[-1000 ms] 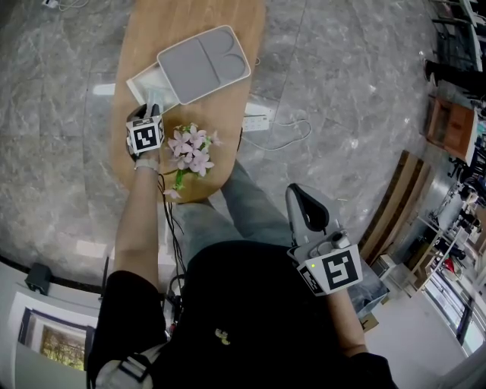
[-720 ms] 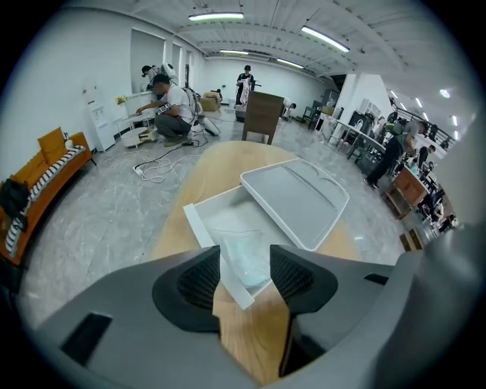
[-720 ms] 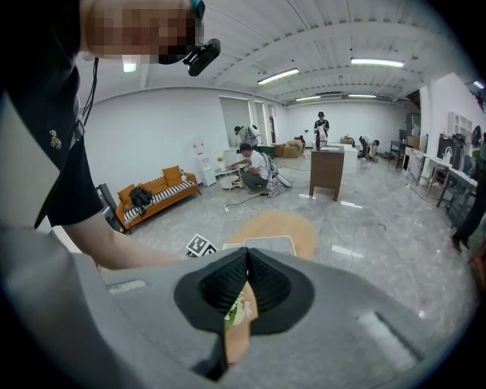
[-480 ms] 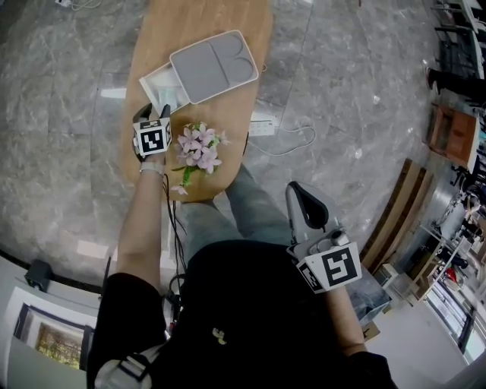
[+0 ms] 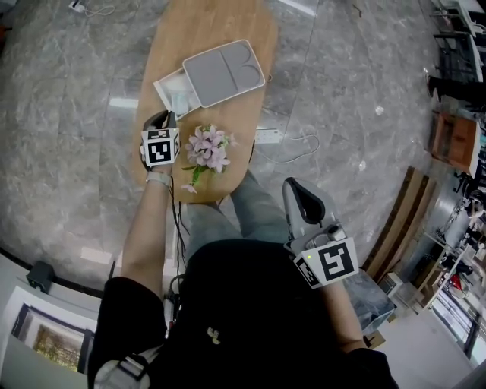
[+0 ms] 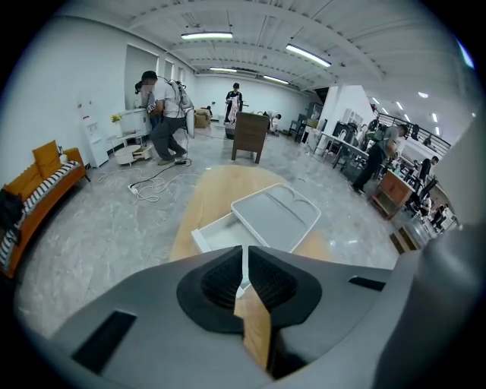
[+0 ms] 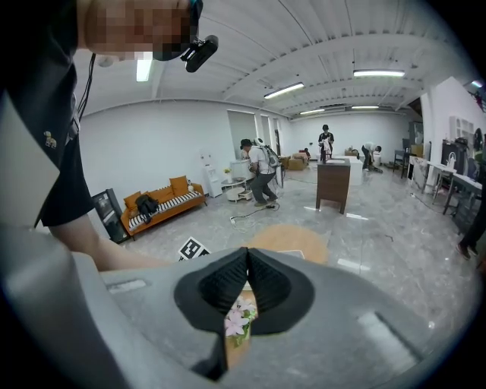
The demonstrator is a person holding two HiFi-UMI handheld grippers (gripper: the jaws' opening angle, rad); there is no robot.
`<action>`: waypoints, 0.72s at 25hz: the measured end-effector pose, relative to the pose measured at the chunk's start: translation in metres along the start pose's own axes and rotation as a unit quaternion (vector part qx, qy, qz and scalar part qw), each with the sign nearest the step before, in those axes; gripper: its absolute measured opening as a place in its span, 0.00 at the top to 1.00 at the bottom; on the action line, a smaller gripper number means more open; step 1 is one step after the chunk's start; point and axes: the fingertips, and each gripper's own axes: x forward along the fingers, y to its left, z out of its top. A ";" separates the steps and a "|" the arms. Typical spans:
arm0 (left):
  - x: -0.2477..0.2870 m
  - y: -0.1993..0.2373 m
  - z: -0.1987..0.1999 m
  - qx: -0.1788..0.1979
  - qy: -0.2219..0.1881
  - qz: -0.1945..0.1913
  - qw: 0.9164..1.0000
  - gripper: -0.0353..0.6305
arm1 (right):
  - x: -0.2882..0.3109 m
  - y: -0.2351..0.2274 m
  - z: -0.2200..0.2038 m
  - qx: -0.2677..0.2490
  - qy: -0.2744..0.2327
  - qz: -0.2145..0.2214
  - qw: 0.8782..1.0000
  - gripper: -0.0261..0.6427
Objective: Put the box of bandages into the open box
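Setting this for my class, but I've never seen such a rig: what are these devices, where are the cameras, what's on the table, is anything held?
A person holds a two-jaw gripper in each hand. One camera on the head looks down; one rides on each gripper, looking along its jaws. The wooden table carries an open white box, a grey lid partly over it, and pink flowers. The left gripper has just been closing to a thin slit, empty; the right gripper is shut, empty.
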 end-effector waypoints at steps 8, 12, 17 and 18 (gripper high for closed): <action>-0.050 -0.019 0.012 0.005 -0.022 -0.037 0.999 0.93 | -0.007 0.019 0.005 -0.001 -0.016 0.001 1.000 0.96; -0.080 -0.031 0.019 0.017 -0.030 -0.053 0.998 0.93 | -0.010 0.028 0.013 -0.001 -0.028 0.001 1.000 0.96; -0.115 -0.045 0.037 0.027 -0.056 -0.074 0.995 0.93 | -0.009 0.037 0.023 -0.004 -0.043 0.005 0.999 0.96; -0.123 -0.047 0.041 0.027 -0.061 -0.079 0.995 0.93 | -0.009 0.039 0.025 -0.003 -0.045 0.006 0.999 0.96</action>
